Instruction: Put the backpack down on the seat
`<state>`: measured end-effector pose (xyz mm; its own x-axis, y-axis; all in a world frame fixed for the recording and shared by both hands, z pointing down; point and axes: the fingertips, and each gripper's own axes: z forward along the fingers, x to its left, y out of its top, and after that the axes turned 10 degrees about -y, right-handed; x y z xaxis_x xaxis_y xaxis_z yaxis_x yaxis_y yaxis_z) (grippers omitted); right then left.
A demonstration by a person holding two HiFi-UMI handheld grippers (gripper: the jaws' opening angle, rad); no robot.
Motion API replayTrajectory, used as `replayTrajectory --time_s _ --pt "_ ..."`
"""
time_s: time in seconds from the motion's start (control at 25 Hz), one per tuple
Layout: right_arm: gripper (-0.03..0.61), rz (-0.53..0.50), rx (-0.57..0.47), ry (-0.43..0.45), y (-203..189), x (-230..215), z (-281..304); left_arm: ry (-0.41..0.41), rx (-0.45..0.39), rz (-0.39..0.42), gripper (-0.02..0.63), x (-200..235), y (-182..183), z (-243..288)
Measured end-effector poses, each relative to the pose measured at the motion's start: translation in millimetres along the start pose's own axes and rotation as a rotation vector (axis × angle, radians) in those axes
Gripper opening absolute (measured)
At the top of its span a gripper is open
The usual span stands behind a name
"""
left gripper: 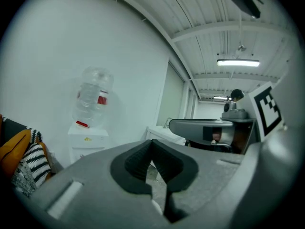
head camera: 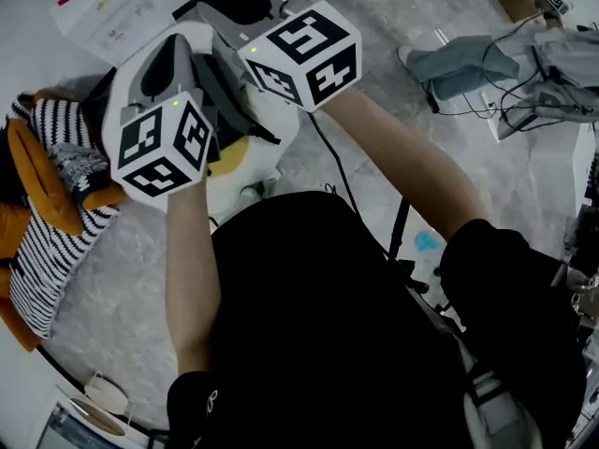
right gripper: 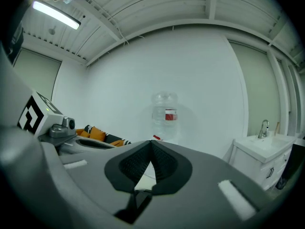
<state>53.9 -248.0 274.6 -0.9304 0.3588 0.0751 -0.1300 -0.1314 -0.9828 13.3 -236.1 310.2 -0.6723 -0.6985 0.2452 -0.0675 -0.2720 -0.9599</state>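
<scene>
Two grippers, both up in front of the person's chest, side by side, pointing roughly level at a white wall. Left gripper [left gripper: 153, 146]: pads pressed together, nothing between them. Right gripper [right gripper: 151, 148]: same, pads pressed together and empty. Marker cubes [head camera: 164, 148] face the head camera.

Backpack: not held by either gripper, and I can't find it clearly in any view. A grey strap [head camera: 487, 396] shows at the person's right side and a thin black strap [head camera: 401, 234] hangs near the right elbow. They may belong to the backpack; cannot tell. The big black shape in the middle of the head view reads as the person's top.

Seat: not sure either. A pile of striped and orange fabric [head camera: 47, 204] lies at the left of the head view, close beside the left forearm, on something orange at the frame edge. That is likely the seat, but it's mostly covered. No backpack is visible on it.

Other stuff: water dispenser [left gripper: 90, 123] against the wall ahead, sink [right gripper: 259, 144] off to the right, marbled floor [head camera: 122, 297] below.

Progress, as a judgement: nothing shows the put-down done. With empty grippers and no backpack on the pile, the grab and the placing look like they're left. If it's already down somewhere out of frame, these views don't show it.
</scene>
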Motion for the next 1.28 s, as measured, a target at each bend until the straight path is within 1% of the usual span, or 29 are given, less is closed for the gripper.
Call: replayTrajectory --time_s 0.12,0.28,0.44,0.56,0.84,1.08,1.28 --pt "0.006 0.01 0.002 -0.012 0.2 -6.4 -1.6 -0.01 0.007 0.002 0.0 -4.9 1.0 4.8" --pt "0.006 0.006 0.002 -0.005 -2.0 -8.0 -3.8 -0.015 0.012 0.008 0.0 -11.1 -0.9 9.9" --pt "0.006 0.018 -0.002 -0.016 -2.7 -6.8 -1.0 -0.011 0.012 0.01 0.0 -7.5 -2.7 7.6" --pt "0.006 0.022 -0.025 -0.021 4.4 -3.3 2.3 0.003 0.013 0.017 0.0 -3.2 -1.1 3.1" --pt "0.006 0.009 -0.042 -0.009 8.1 -2.4 2.2 0.011 0.019 0.028 0.0 -3.4 -2.5 5.9" --pt "0.008 0.005 -0.047 -0.009 8.6 1.5 -0.2 0.033 0.004 0.034 0.0 3.5 3.1 -7.0" --pt "0.008 -0.017 -0.048 0.024 9.0 10.8 2.2 0.044 0.002 0.033 0.0 5.3 3.2 -10.3"
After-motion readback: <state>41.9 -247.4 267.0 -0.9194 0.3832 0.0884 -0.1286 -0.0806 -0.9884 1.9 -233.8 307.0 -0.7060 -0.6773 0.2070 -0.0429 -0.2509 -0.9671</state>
